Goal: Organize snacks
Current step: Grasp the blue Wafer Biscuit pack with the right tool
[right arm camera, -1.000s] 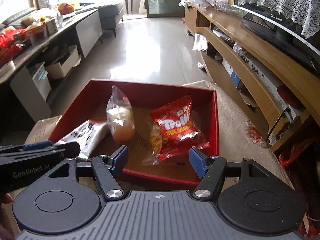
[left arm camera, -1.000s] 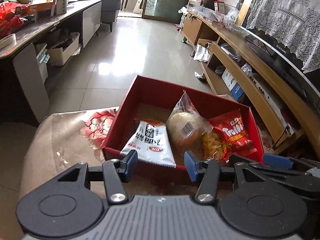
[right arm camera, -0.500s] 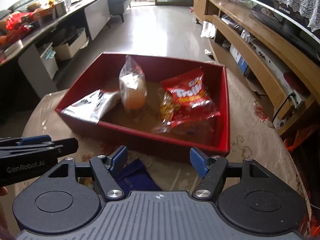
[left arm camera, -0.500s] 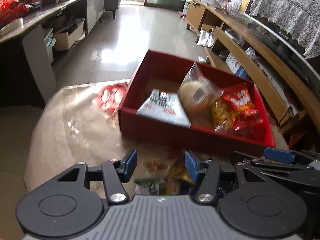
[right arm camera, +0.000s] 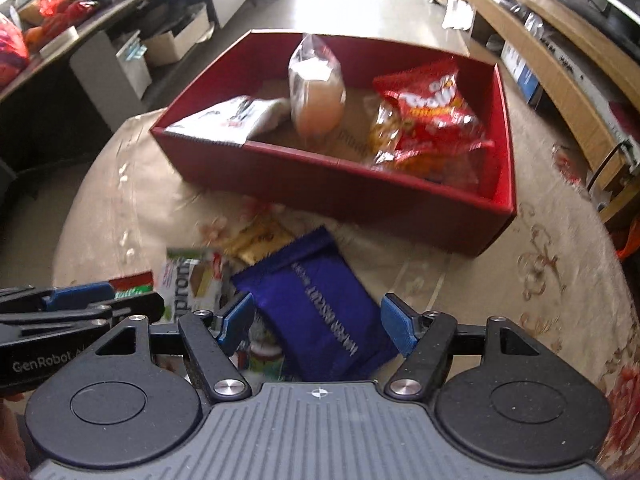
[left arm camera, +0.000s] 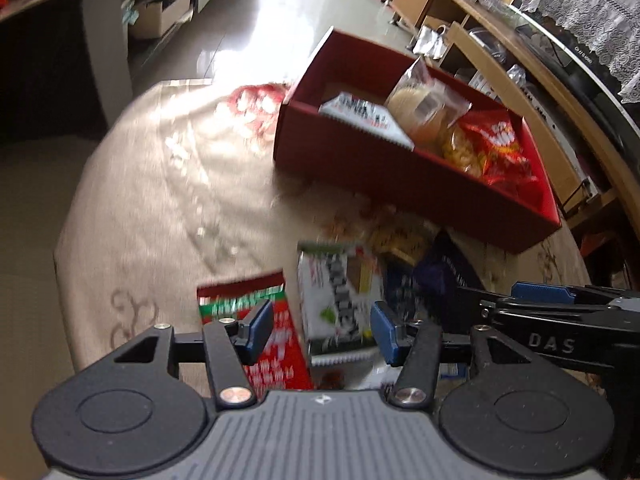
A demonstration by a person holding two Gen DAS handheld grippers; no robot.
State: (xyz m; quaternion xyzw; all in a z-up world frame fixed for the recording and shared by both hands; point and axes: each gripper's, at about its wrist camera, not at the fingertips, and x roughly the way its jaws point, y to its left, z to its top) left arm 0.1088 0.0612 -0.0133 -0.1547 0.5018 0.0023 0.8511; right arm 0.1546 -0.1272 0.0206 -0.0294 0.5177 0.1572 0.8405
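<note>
A red box (left arm camera: 400,172) (right arm camera: 320,184) on the round table holds a white packet (right arm camera: 236,114), a clear bagged bun (right arm camera: 316,84) and a red Trolli bag (right arm camera: 432,108). Loose snacks lie in front of it: a purple packet (right arm camera: 324,312), a white-green packet (left arm camera: 340,296) (right arm camera: 192,284), a red-green packet (left arm camera: 260,320) and a yellow one (right arm camera: 260,240). My left gripper (left arm camera: 320,328) is open and empty above the white-green and red-green packets. My right gripper (right arm camera: 316,320) is open and empty above the purple packet.
The table has a beige patterned cloth (right arm camera: 540,264). A wooden TV shelf (right arm camera: 560,76) runs along the right. A dark counter (right arm camera: 100,12) with boxes beneath stands at the left. Shiny floor (left arm camera: 256,32) lies beyond the table.
Both grippers have pulled back from the red box towards the near side of the table and tilted down. The loose snacks in front of the box have come into view. Both stay open.
</note>
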